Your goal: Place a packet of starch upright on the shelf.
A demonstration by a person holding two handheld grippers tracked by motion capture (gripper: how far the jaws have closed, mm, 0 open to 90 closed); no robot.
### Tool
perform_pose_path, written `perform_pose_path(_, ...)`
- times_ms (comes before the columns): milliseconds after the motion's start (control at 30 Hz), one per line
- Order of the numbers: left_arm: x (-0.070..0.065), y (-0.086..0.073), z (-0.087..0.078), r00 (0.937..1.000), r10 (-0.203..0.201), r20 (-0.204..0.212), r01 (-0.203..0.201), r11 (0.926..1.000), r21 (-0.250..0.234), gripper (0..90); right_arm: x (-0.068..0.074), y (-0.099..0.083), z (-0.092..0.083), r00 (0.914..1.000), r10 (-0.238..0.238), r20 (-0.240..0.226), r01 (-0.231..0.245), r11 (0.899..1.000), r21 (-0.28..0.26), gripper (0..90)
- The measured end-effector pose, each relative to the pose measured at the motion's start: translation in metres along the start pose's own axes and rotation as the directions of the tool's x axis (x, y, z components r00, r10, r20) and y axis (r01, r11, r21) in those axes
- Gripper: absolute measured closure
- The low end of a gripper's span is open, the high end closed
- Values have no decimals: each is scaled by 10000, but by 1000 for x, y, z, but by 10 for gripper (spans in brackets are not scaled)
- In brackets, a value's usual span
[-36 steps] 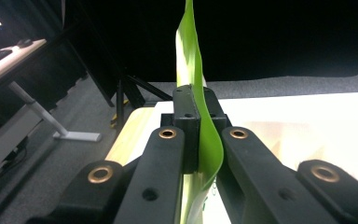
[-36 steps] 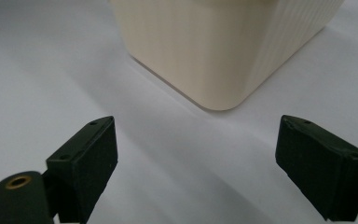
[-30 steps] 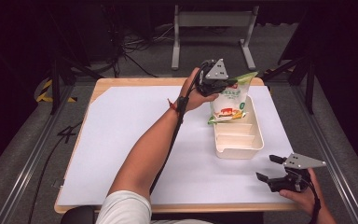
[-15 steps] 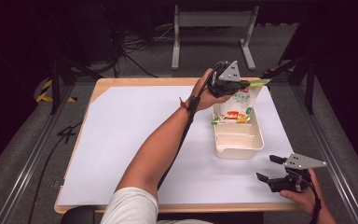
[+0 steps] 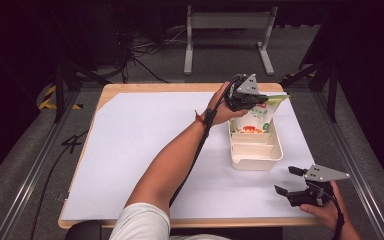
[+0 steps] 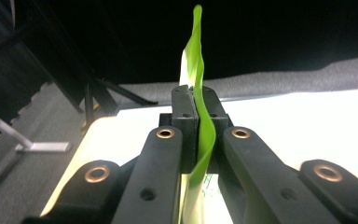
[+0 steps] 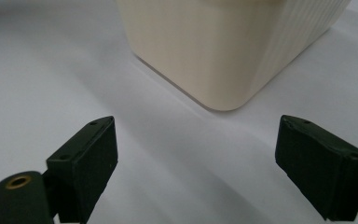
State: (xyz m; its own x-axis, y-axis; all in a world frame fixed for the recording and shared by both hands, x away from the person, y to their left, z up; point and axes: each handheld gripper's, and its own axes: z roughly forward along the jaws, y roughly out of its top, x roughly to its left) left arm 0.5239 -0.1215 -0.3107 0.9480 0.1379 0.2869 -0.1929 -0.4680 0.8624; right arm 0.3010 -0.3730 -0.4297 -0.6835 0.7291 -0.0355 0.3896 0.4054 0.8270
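A snack bag (image 5: 254, 118), white with a green top edge and a red and orange print low on its front, stands upright in the far end of a cream plastic tray (image 5: 256, 154), right of centre in the high view. The left gripper (image 5: 252, 98) is clamped on the bag's green top edge, above the tray's far end; in the left gripper view that green edge (image 6: 198, 84) runs up between the two closed black jaws and rises past them to the top of the frame. The person's left forearm (image 5: 176, 160) reaches up from the bottom centre of the high view to that gripper.

The tray lies on a white sheet (image 5: 145, 145) that covers most of a wooden table (image 5: 145, 88). Its near end looks bare.

At the lower right of the high view the right gripper (image 5: 286, 181) rests on the sheet, near the tray's near corner but apart from it. Its jaws are spread wide with nothing between them; the right gripper view looks past them at the tray's rounded corner (image 7: 223, 60).
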Motion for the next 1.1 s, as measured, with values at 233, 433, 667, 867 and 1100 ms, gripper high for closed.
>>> perform_pose_path(233,3,-10,-5,9992,-387,-99,386,9992,-92,879,0,0,1,10000,25,-7,-25,10000,41,127)
perform_pose_path(433,3,-14,-8,9988,-463,-137,464,9989,91,878,0,0,1,10000,65,42,-65,10000,38,126)
perform_pose_path(667,3,-17,-7,9983,-585,-80,586,9982,137,877,1,0,2,10000,-9,7,9,10000,90,126)
perform_pose_path(867,2,-17,-4,9980,-635,-45,636,9978,203,877,1,1,2,10000,-30,34,29,9999,111,126)
perform_pose_path(1100,1,-19,-1,9977,-672,5,671,9975,236,881,2,1,3,9999,-94,43,94,9998,165,127)
